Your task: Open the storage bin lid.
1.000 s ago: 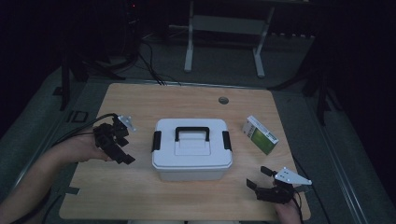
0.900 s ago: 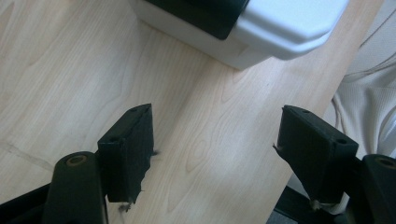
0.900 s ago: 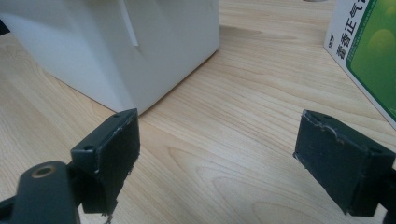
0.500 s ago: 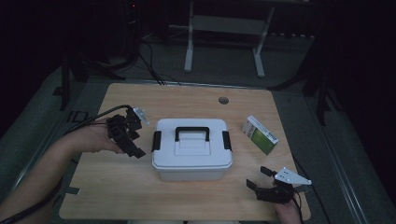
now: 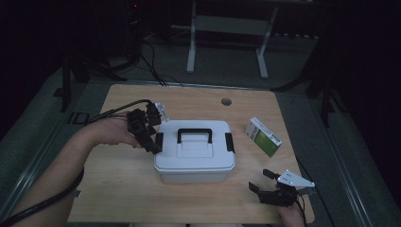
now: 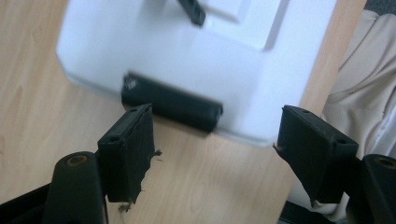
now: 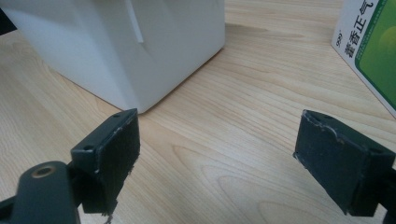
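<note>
So the left tongs (image 5: 150, 137) slid over from out on the open bench (image 5: 118, 189) and now sit right up against the white box (image 5: 195, 158), jaws spread wide at its left-side black latch (image 6: 170, 101).

Wooden table (image 5: 118, 189), round grommet hole (image 5: 226, 101) near far edge. Beyond table: white metal stand (image 5: 227, 28), black cables (image 5: 151, 61) on grey floor (image 5: 42, 142). Surroundings dark.
</note>
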